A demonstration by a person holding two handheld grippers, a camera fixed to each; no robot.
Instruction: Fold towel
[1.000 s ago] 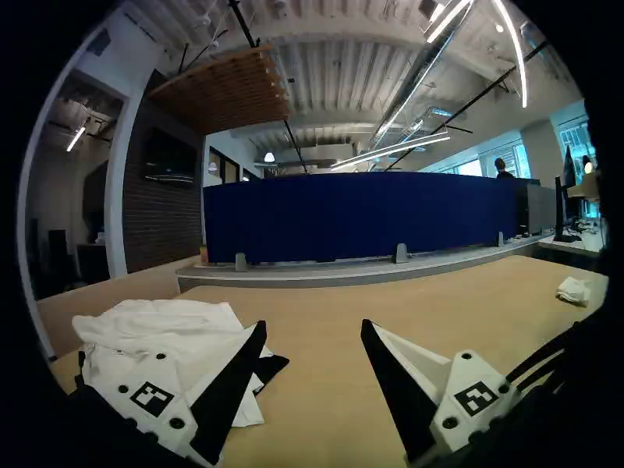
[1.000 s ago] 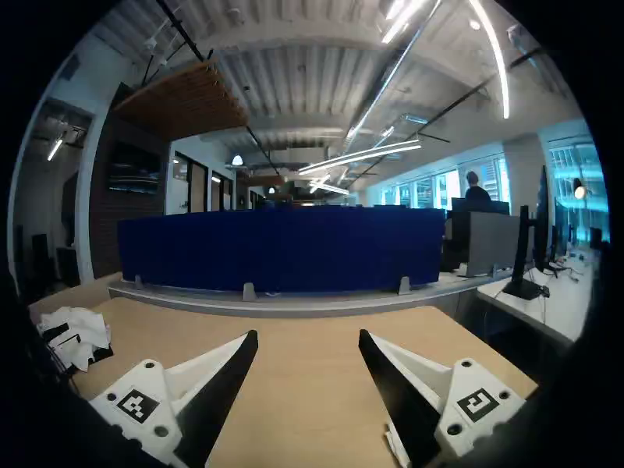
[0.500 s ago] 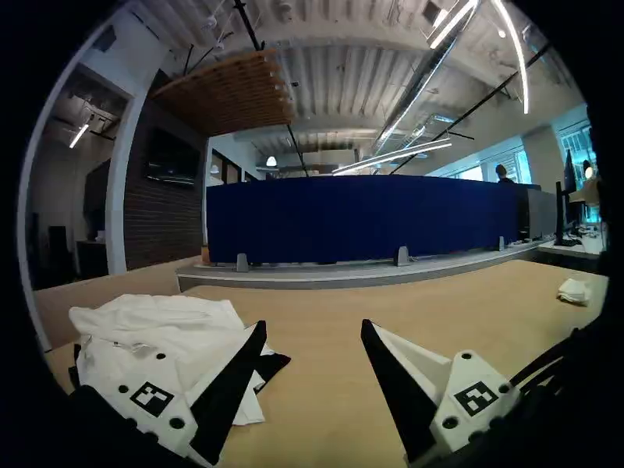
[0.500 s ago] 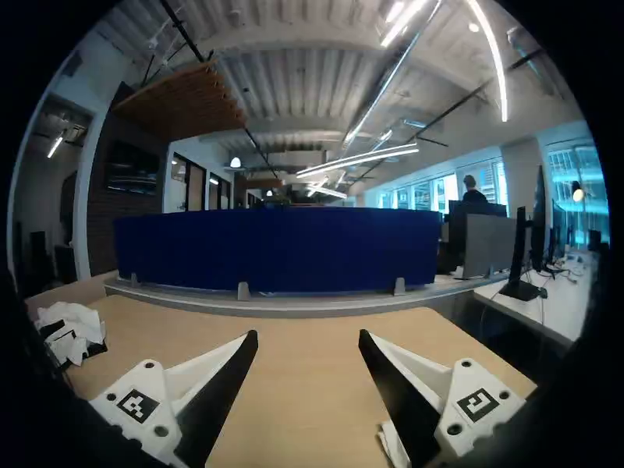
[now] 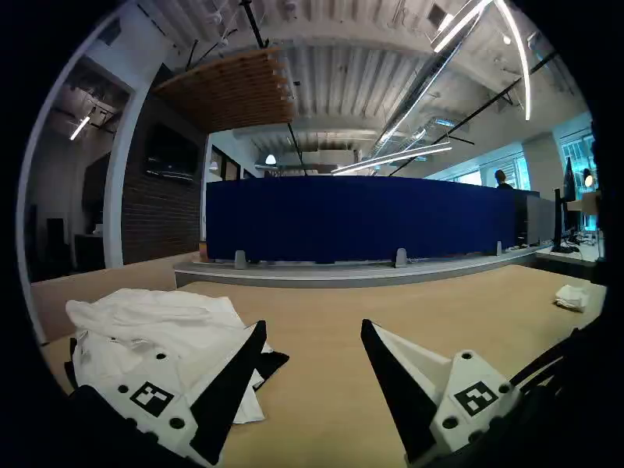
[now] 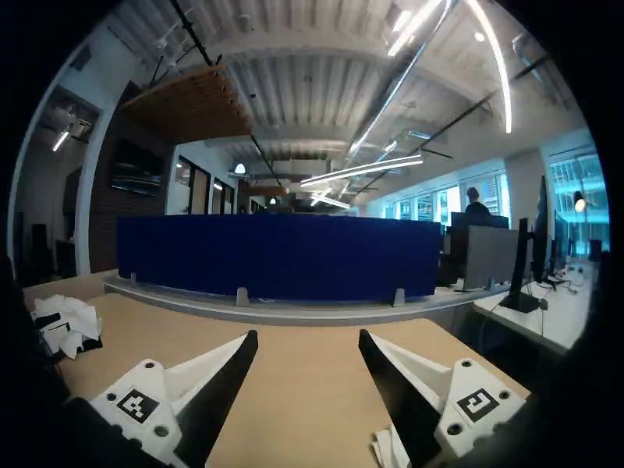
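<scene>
A crumpled white towel with black trim [image 5: 160, 327] lies on the wooden table [image 5: 327, 312] at the lower left of the left gripper view, partly behind the left finger. My left gripper [image 5: 312, 331] hovers open just to its right, holding nothing. In the right gripper view the same towel [image 6: 66, 324] sits far off at the left edge. My right gripper [image 6: 308, 339] is open over bare wood, and a bit of white cloth [image 6: 386, 448] peeks out beneath its right finger. A small white cloth [image 5: 573, 296] rests at the table's far right.
A blue divider panel [image 5: 359, 218] on a grey ledge closes off the table's far side. Desks with monitors [image 6: 530, 242] stand to the right, where a person [image 6: 472, 199] is seen in the distance. A brick wall with a dark screen [image 5: 168, 152] is at left.
Both cameras have tilted up slightly, so the table and towel sit a little lower in view. More of the white cloth shows under the right gripper's right finger. Both grippers stay open.
</scene>
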